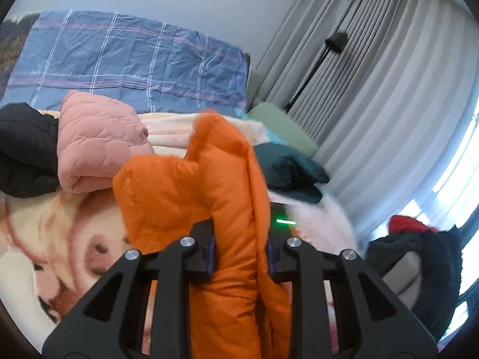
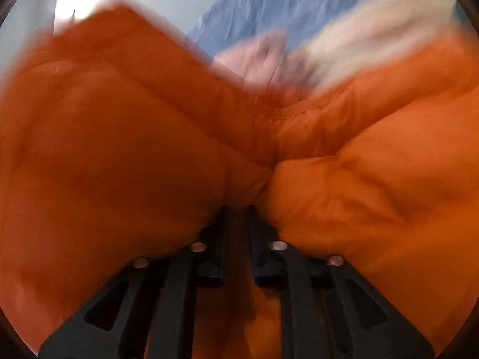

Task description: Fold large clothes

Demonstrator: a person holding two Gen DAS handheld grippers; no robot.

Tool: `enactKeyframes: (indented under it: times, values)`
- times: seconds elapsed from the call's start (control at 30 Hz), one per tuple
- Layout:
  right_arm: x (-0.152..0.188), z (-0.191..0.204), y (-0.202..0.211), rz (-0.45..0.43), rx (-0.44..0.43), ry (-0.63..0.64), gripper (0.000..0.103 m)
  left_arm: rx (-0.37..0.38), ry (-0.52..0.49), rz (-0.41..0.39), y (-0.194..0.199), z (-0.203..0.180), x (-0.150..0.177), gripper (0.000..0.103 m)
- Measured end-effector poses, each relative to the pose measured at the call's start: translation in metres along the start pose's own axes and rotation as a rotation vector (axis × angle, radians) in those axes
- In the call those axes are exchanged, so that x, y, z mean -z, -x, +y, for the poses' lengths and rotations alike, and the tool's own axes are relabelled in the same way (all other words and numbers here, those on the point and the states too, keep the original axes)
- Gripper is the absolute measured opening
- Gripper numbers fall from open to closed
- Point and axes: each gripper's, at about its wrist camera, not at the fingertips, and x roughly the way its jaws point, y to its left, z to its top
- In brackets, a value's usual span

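Blurred: right wrist view; orange jacket [image 2: 344,194] hides nearly everything.
Fingers: left gripper [image 1: 239,257] and right gripper [image 2: 238,239] each clamp it.
Surface: bed [image 1: 54,239], curtains [image 1: 389,89] behind.

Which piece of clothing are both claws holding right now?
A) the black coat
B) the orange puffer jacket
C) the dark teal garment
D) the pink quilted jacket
B: in both wrist views the orange puffer jacket bunches between the fingers of the left claw and the right claw.
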Motion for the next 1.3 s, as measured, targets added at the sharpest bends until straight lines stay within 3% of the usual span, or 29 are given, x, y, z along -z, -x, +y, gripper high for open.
enactKeyframes:
  times: [0.03, 0.07, 0.13, 0.2, 0.27, 0.33, 0.4, 0.63, 0.7, 0.8, 0.9, 0.97, 1.07, 1.23, 1.3]
  values:
    - [-0.002, 0.000, -0.010, 0.003, 0.007, 0.010, 0.000, -0.062, 0.006, 0.029, -0.013, 0.002, 0.000, 0.024]
    - [-0.003, 0.002, -0.013, 0.003, 0.023, 0.021, 0.000, -0.075, 0.025, 0.054, -0.024, 0.005, -0.001, 0.024]
    - [-0.001, 0.007, -0.010, 0.010, 0.047, 0.049, 0.000, -0.036, 0.140, 0.107, -0.046, 0.021, -0.002, 0.024]
    - [0.002, 0.009, 0.008, -0.003, 0.087, 0.044, 0.001, 0.008, 0.206, 0.108, -0.055, 0.026, -0.007, 0.024]
    - [0.009, 0.017, 0.041, -0.067, 0.172, 0.061, 0.005, 0.010, 0.193, 0.099, -0.057, 0.018, -0.009, 0.024]
    - [0.026, 0.029, 0.091, -0.185, 0.268, 0.122, 0.009, -0.007, 0.155, 0.096, -0.060, 0.006, -0.010, 0.024]
    - [0.050, 0.035, 0.133, -0.258, 0.263, 0.169, 0.013, -0.008, 0.128, 0.092, -0.062, -0.007, -0.009, 0.024]
    - [0.136, 0.011, 0.198, -0.307, 0.325, 0.174, 0.013, 0.011, 0.036, 0.131, -0.098, -0.055, -0.002, 0.027]
    - [0.155, 0.007, 0.212, -0.351, 0.335, 0.178, 0.019, 0.018, 0.019, 0.165, -0.119, -0.069, 0.001, 0.027]
    - [0.170, -0.001, 0.225, -0.397, 0.343, 0.161, 0.025, 0.046, 0.007, 0.235, -0.157, -0.084, 0.007, 0.027]
    - [0.169, -0.017, 0.224, -0.390, 0.407, 0.126, 0.025, 0.140, 0.015, 0.307, -0.195, -0.097, 0.022, 0.026]
    - [0.160, -0.027, 0.219, -0.367, 0.376, 0.110, 0.024, 0.191, 0.008, 0.325, -0.205, -0.102, 0.030, 0.026]
    - [0.157, -0.036, 0.224, -0.356, 0.375, 0.085, 0.023, 0.207, -0.025, 0.302, -0.210, -0.108, 0.036, 0.029]
    - [0.163, -0.023, 0.268, -0.480, 0.353, 0.093, 0.025, 0.262, 0.014, 0.302, -0.221, -0.100, 0.044, 0.030]
    - [0.172, -0.020, 0.288, -0.522, 0.264, 0.074, 0.035, 0.293, 0.021, 0.301, -0.223, -0.100, 0.045, 0.030]
